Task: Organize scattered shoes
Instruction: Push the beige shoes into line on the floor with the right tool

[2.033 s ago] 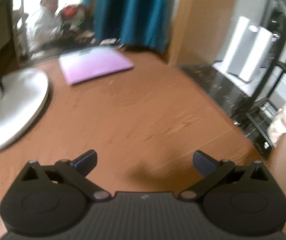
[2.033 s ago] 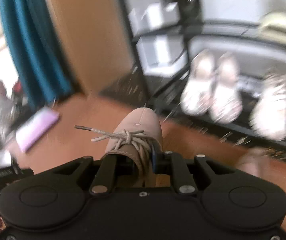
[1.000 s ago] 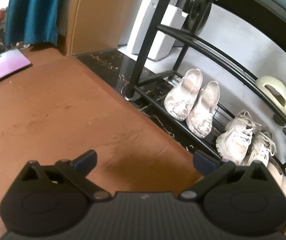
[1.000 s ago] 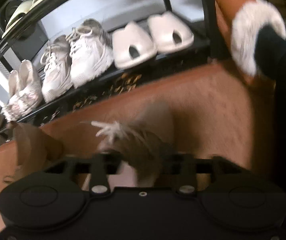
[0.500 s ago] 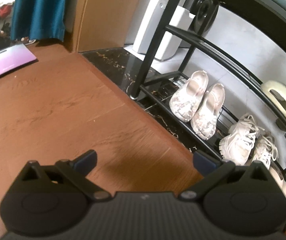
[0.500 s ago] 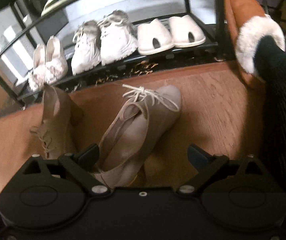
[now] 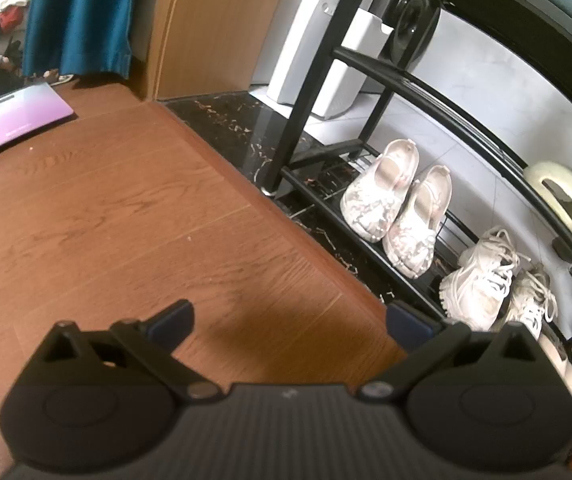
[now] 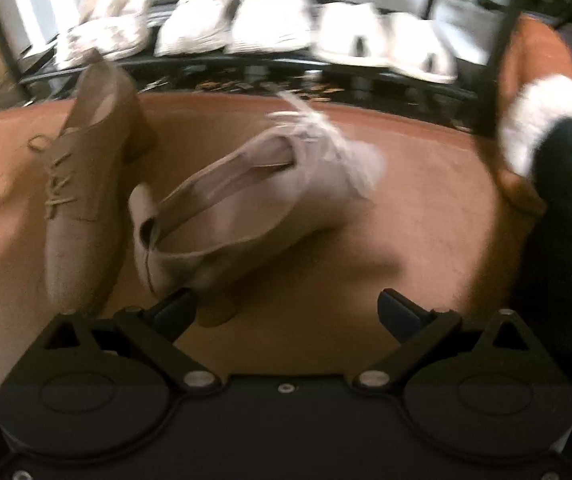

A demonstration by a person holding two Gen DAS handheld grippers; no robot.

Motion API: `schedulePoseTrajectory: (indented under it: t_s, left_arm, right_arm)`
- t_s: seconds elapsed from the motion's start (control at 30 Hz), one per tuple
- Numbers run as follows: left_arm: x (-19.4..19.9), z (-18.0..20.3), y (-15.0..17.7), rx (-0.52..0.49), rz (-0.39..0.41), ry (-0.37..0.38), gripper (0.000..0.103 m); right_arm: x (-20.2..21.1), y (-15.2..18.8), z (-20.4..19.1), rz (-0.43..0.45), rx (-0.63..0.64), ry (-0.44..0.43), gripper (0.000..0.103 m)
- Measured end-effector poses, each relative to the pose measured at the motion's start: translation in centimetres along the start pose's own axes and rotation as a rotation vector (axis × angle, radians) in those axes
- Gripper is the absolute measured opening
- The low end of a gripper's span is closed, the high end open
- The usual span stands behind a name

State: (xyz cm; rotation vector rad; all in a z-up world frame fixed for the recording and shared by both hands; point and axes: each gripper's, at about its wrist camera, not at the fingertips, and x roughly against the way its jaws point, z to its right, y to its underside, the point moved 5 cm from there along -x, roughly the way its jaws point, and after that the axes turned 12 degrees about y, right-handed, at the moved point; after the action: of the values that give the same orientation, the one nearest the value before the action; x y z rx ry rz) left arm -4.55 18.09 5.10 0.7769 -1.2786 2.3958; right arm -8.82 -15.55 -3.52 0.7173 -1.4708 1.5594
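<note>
A: What does the left wrist view show?

B: The left gripper (image 7: 287, 318) hangs over a brown wooden floor (image 7: 126, 220), jaws spread wide with nothing between them. To the right stands a black shoe rack (image 7: 309, 120). Its bottom shelf carries a pair of pale patterned shoes (image 7: 397, 210) and, further right, white sneakers (image 7: 481, 284). Pale green slippers (image 7: 557, 188) sit on the shelf above. A purple flat board (image 7: 14, 120) lies on the floor far left, near a teal curtain (image 7: 82, 16).

A: And the right wrist view?

B: It is blurred. The right gripper (image 8: 287, 312) has its jaws opening, gripping nothing. A beige lace-up shoe (image 8: 246, 204) lies on its side on the floor just ahead, its heel by the left fingertip. A second tan lace-up shoe (image 8: 86, 184) lies beside it on the left. A fur-trimmed brown slipper (image 8: 537, 108) on a person's foot is at right.
</note>
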Motion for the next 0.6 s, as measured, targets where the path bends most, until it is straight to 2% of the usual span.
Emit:
schedulePoseTrajectory:
  t_s: [0.1, 0.2, 0.3, 0.33, 0.43, 0.53, 0.6]
  left_arm:
    - [-0.1, 0.0, 0.0, -0.004, 0.001, -0.003, 0.102]
    - [-0.1, -0.2, 0.1, 0.002, 0.001, -0.008, 0.102]
    - [0.0, -0.2, 0.0, 0.006, 0.006, -0.010, 0.102]
    - [-0.1, 0.0, 0.1, 0.002, 0.009, -0.021, 0.102]
    - [-0.1, 0.5, 0.4, -0.006, 0.038, -0.081, 0.102]
    - [-0.2, 1.4, 1.4, -0.005, 0.085, -0.178, 0.102]
    - [-0.7, 1.9, 2.1, -0.010, 0.071, -0.241, 0.102]
  right_arm:
    - [-2.0, -2.6, -1.9, 0.039, -0.055, -0.115, 0.098]
    - [-2.4, -4.6, -2.5, 0.112, -0.070, -0.152, 0.097]
    - [-1.5, -5.7, -2.0, 0.101, -0.011, -0.208, 0.098]
    - [-0.4, -5.9, -1.3, 0.129, 0.053, -0.216, 0.100]
    - [1.8, -5.7, -0.2, 0.227, 0.196, -0.171, 0.103]
    - [2.4, -5.6, 0.7, 0.334, 0.382, -0.061, 0.103]
    - [1.2, -5.3, 0.6, 0.386, 0.525, 0.025, 0.103]
